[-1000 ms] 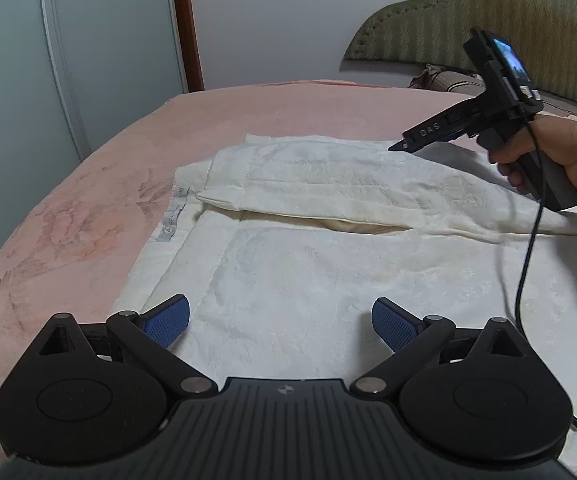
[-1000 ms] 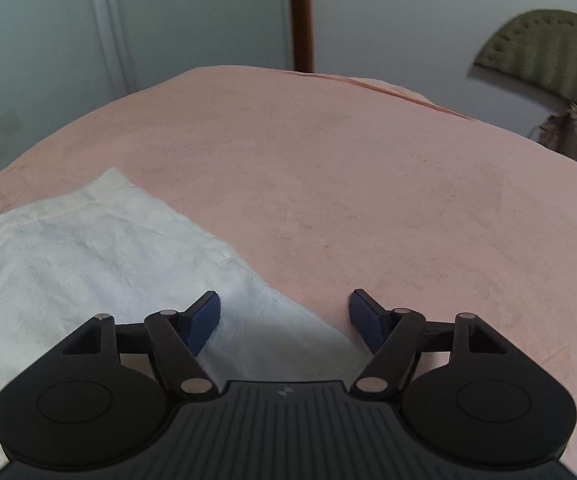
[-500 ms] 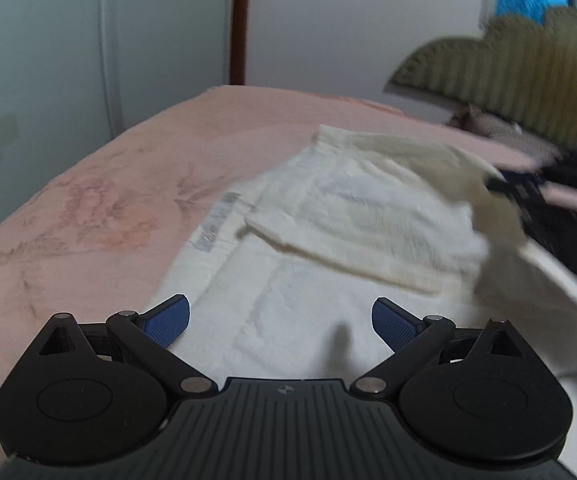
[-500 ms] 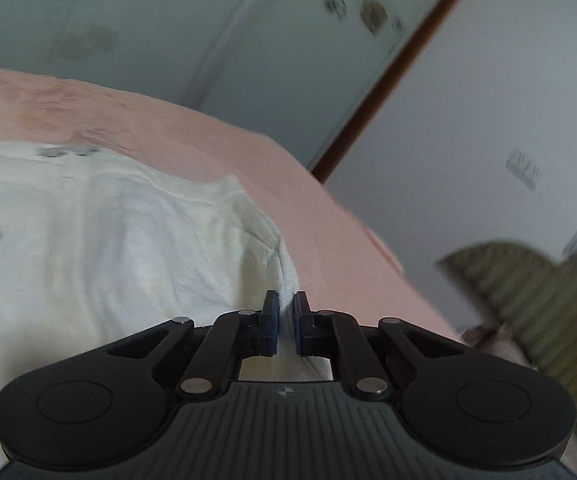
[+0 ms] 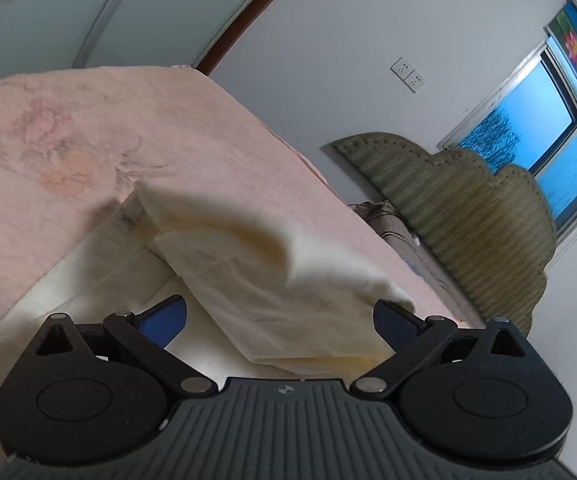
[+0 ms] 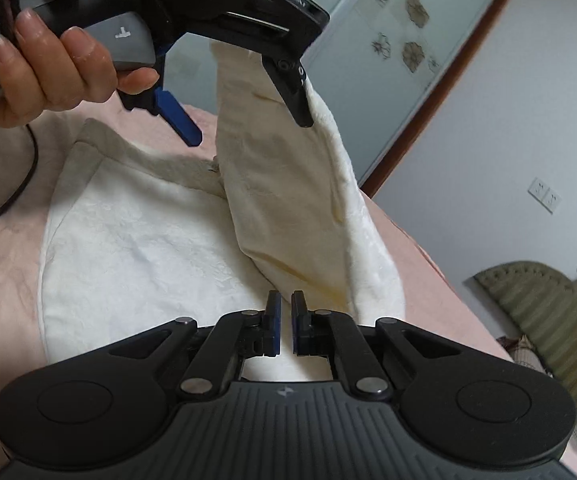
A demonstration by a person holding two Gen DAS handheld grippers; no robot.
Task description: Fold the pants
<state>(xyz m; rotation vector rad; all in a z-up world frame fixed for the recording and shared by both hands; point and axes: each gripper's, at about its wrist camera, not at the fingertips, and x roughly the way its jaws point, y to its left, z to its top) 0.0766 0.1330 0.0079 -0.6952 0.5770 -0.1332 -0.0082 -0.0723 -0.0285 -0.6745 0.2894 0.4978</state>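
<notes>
One pair of cream pants (image 6: 136, 248) lay on the pink bed (image 5: 68, 140), and two grippers worked over it. Most of the garment was spread flat on the bed, while one part of it (image 6: 288, 184) was lifted off the sheet and hung as a drooping fold.

The right wrist view showed what the left did not: a hand (image 6: 44, 60) wrapped around the handle of the left gripper (image 6: 248, 116), fingers curled, a dark cable trailing from it across the bed. That gripper was rolled sideways and pointed downward, its jaws spread wide with the raised cloth hanging just behind them, no pad pressing on it. In the same view the right gripper (image 6: 283, 320) had its jaws drawn together on the raised fold of the pants.

The left wrist view, tilted hard, showed the left gripper (image 5: 280, 320) with its blue pads far apart and the lifted fold (image 5: 280, 280) hanging blurred between and above them. Only this view took in a window (image 5: 536, 152), two wall sockets (image 5: 408, 74) and an olive headboard (image 5: 468, 216) at the far end of the bed.
</notes>
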